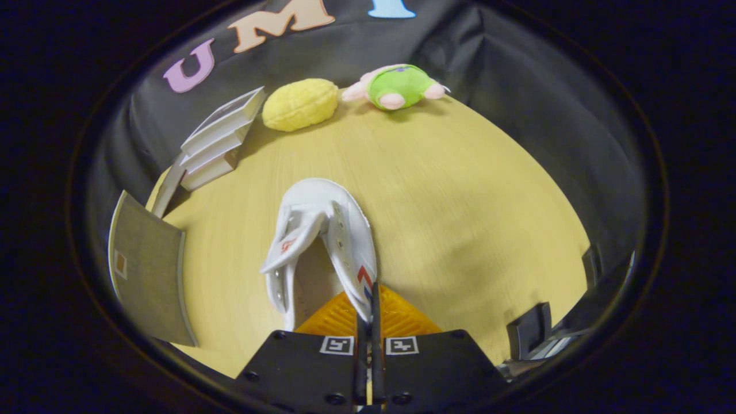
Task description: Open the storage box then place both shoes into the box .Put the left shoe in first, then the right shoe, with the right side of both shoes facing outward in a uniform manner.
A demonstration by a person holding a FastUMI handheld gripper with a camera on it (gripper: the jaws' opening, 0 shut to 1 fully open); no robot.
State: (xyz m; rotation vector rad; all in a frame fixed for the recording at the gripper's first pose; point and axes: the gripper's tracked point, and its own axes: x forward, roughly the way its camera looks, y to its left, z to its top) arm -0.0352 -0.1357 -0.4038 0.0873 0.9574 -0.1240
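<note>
A white shoe (pixel 322 230) with a red and blue mark on its side lies just ahead of my fingers, its toe pointing away over the yellow wooden table (pixel 460 201). My gripper (pixel 368 313) is shut on the shoe's right side wall near the heel, and the thin edge is pinched between both fingers. The tongue flops out to the left. Whether the shoe rests on the table or hangs just above it, I cannot tell. To the left of the shoe stands a grey flat panel (pixel 146 276) with a pale rim, which looks like part of the storage box.
White stepped box parts (pixel 218 144) stand at the far left of the table. Beyond them lie a yellow plush toy (pixel 301 104) and a green and pink plush toy (pixel 397 86) by the black cloth wall. Dark clamp-like pieces (pixel 532 330) sit at the near right edge.
</note>
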